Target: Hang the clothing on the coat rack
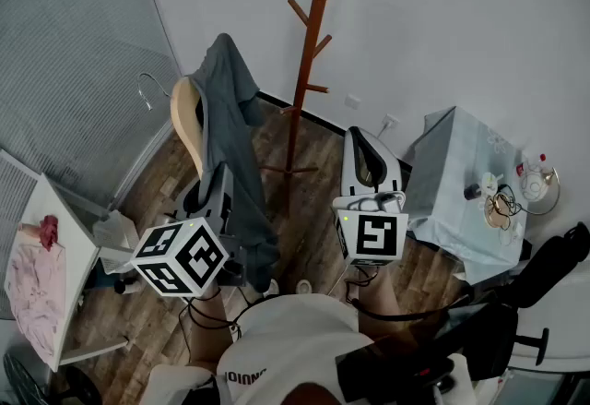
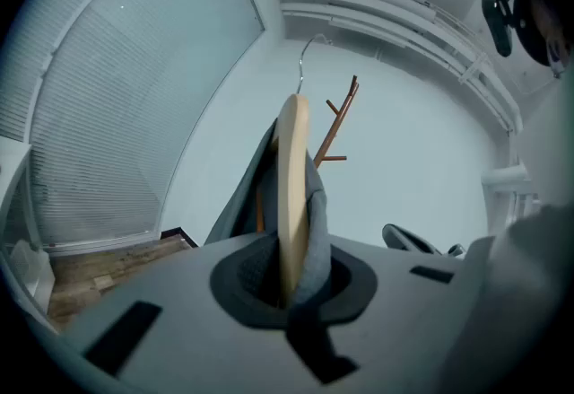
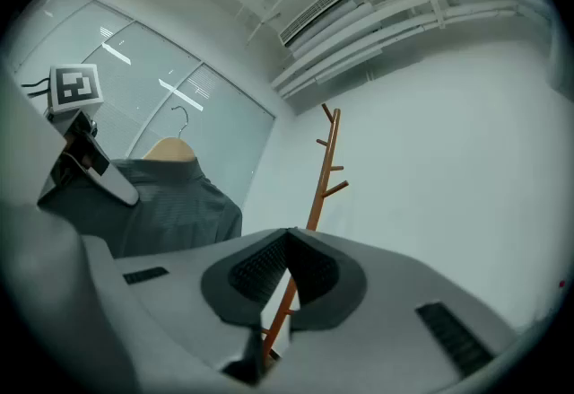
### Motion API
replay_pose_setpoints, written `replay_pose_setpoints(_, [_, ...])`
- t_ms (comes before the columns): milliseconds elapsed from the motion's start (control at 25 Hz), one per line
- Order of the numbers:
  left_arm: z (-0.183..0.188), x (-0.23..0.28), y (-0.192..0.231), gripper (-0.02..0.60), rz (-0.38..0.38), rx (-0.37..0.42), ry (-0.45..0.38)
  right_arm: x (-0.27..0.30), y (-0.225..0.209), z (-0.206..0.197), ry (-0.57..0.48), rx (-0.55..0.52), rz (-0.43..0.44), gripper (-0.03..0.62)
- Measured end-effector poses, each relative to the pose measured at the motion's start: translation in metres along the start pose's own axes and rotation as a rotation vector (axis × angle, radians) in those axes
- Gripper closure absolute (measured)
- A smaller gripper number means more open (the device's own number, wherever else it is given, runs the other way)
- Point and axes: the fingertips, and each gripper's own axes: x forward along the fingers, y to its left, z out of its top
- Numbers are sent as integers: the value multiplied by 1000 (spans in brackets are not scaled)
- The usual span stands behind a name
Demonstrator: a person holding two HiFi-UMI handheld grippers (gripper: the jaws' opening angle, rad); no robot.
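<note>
**Inspector:** Left gripper, state?

**Assistant:** Clamped. Its jaws are closed on one end of a wooden hanger. A fold of the grey shirt is pinched in beside the wood.

**Inspector:** Attitude of the hanger?

**Assistant:** Seen edge-on from that gripper's view, it rises nearly upright out of the jaws. The wire hook at its top is free and hangs on nothing.

**Inspector:** And the shirt?

**Assistant:** It is draped over the hanger and trails down past the gripper toward the wooden floor. It is held in the air and is not yet on the rack.

**Inspector:** Right gripper?

**Assistant:** Its jaw tips are together with nothing between them. It carries nothing.

**Inspector:** Where does the rack stand?

**Assistant:** It is a brown pole with short angled pegs, standing by the white wall. In the head view it is beyond the two grippers and between them. The shirt is just to its left and apart from it. In the right gripper view the pole lines up behind the closed jaws.

**Inspector:** Surroundings?

**Assistant:** A bench under a pale cloth stands to the right of the right gripper. It carries small items I cannot identify. At the far left is a white bench with a pink cloth lying on it. Window blinds run behind the hanger.
</note>
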Motion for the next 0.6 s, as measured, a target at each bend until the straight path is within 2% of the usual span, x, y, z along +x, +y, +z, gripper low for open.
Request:
replay_pose_setpoints(440, [0, 0, 6, 558, 7, -6, 13, 3, 7, 1, -6, -8, 4, 576])
replay_pose_setpoints(600, [-1, -1, 9, 558, -1, -7, 19, 3, 12, 1, -14, 25, 12, 576])
